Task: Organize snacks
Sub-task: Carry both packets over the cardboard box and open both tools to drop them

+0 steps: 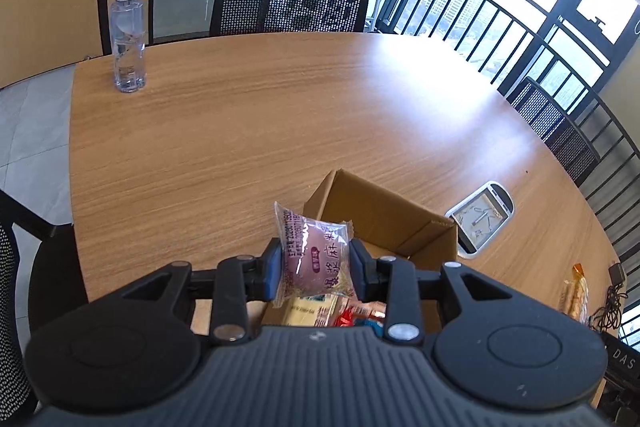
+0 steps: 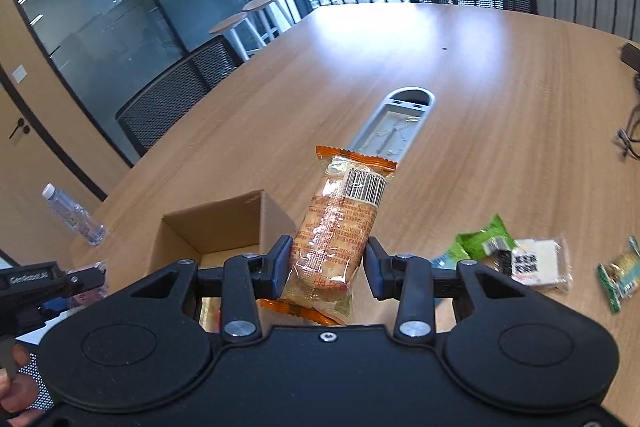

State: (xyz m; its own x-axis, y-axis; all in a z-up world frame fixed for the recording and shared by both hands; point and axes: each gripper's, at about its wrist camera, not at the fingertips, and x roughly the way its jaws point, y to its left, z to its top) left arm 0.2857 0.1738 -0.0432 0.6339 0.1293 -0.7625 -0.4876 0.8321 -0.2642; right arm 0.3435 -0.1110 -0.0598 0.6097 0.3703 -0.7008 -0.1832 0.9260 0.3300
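While a purple snack packet (image 1: 316, 259) is clamped between the blue pads of the left gripper (image 1: 316, 265), it is held just above the near end of an open cardboard box (image 1: 384, 215), where other wrapped snacks (image 1: 340, 313) are seen. A long orange-ended biscuit packet (image 2: 336, 239) is pinched upright by the right gripper (image 2: 326, 265), beside the same box (image 2: 216, 227). More packets (image 2: 532, 261) are scattered on the wooden table (image 2: 480, 87) to the right. A water bottle (image 1: 128, 39) is stood at the far corner.
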